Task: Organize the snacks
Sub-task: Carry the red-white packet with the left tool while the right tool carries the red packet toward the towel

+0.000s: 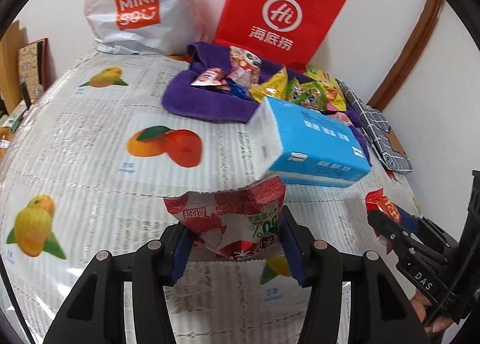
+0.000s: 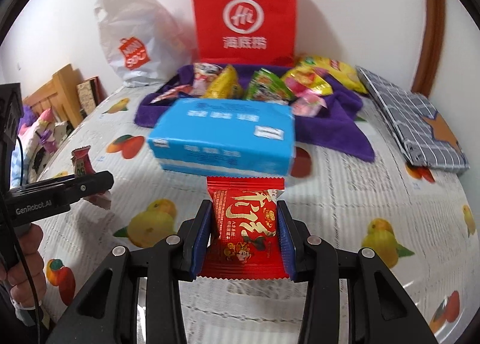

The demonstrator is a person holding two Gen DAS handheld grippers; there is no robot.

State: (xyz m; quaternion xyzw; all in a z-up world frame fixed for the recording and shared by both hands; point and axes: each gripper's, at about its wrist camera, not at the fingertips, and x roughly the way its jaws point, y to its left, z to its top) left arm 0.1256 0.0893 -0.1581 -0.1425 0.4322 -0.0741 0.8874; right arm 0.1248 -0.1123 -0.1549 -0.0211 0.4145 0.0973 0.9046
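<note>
As seen from the left wrist: the left gripper (image 1: 234,242) has its jaws closed on a red-and-white snack pouch (image 1: 231,221), pressing its two side edges, just in front of the blue box (image 1: 312,146).
Landmark: the blue box lies on the fruit-print cloth (image 1: 90,140); behind it a purple towel (image 1: 204,98) carries a heap of loose snack packets (image 1: 288,86).
Backdrop: behind the towel, a red paper bag (image 1: 279,14) and a white plastic bag (image 1: 138,11) stand against the wall.
Other hand: the right gripper (image 1: 387,218) sits to the right of the box with a red wrapper in its tip.

As seen from the right wrist: the right gripper (image 2: 244,233) has its jaws clamped on a red foil snack packet (image 2: 246,224), held upright just in front of the blue box (image 2: 222,140).
Left gripper (image 2: 87,185): to the left of the box, its pouch (image 2: 82,161) poking up above the fingers.
Handling, judged: both packs look light, soft and crinkly; the foil is probably slippery and the contents crushable.
Where to hold: across the flat body near the middle, as now, with gentle pressure; the crimped end seals would likely slide or fold.
</note>
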